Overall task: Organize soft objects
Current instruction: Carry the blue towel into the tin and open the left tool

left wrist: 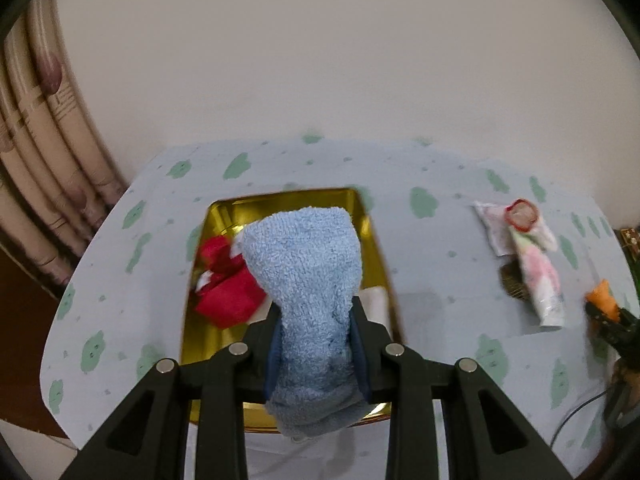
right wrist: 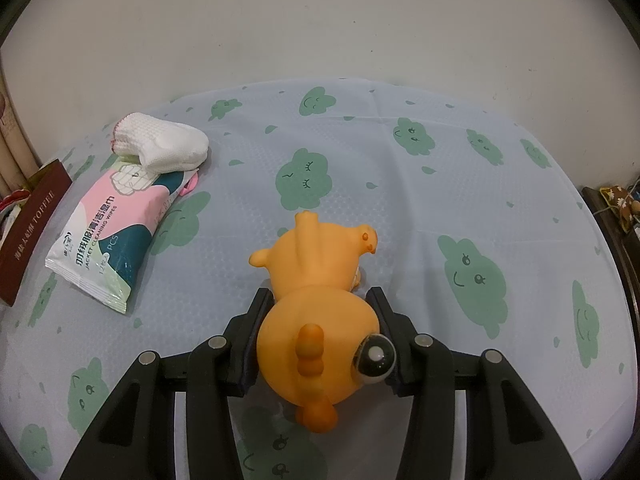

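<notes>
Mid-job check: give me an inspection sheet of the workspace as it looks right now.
Surface: table under a pale blue cloth with green cloud prints.
Job's things: blue towel over the gold tray; red cloth inside the tray; orange rubber toy; white sock partly on the wipes pack.
Clutter: brown toffee box at the table's left edge.
Grippers: left gripper shut on the blue towel; right gripper shut on the orange rubber toy.
Cables: thin dark cable near the table's right edge.
Surroundings: plain wall, curtain.
</notes>
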Available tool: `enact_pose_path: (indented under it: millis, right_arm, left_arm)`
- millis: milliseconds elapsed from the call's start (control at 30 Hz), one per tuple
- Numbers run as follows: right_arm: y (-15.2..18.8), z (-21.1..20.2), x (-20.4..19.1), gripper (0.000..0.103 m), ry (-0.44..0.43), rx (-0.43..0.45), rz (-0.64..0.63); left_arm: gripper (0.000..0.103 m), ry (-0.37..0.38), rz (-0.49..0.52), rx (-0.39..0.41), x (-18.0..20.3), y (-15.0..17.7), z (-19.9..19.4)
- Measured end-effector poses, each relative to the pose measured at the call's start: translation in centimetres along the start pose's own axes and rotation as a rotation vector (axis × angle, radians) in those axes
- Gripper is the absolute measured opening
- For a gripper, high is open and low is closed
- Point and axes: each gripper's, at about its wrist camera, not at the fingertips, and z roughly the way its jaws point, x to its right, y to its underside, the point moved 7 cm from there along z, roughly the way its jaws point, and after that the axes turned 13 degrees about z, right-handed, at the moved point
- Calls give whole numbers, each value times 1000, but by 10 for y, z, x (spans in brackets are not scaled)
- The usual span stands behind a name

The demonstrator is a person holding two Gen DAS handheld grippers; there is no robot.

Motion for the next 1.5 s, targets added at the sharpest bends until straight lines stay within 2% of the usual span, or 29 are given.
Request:
enact_pose_path:
  millis: [267,533,767,967,1133,1200,1500]
  right_arm:
    - [0,0,-1,46,3,0,-2]
    - [0,0,-1,46,11,0,-7]
    - [0,0,-2,46,14,0,-9]
    - [0,-1,-3,46,16,0,-10]
    - [0,-1,-2,46,18,0,-11]
    - [0,-1,-3,46,20,0,-12]
    - [0,-1,-4,46,26,0,-17]
  left_arm:
    - [30,-29,-17,-39,-27,21,21]
    - [30,-53,14,-60,-33,28,38]
    - [35,-86,30,-73,-37,33,45]
    - [36,-56,-7,-82,-40,34,43]
    - [37,-17,-15,-58,-39,31,33]
    - [42,-8,-8,-43,-38,29,28]
    - [49,-58,66,14,-35,21,10]
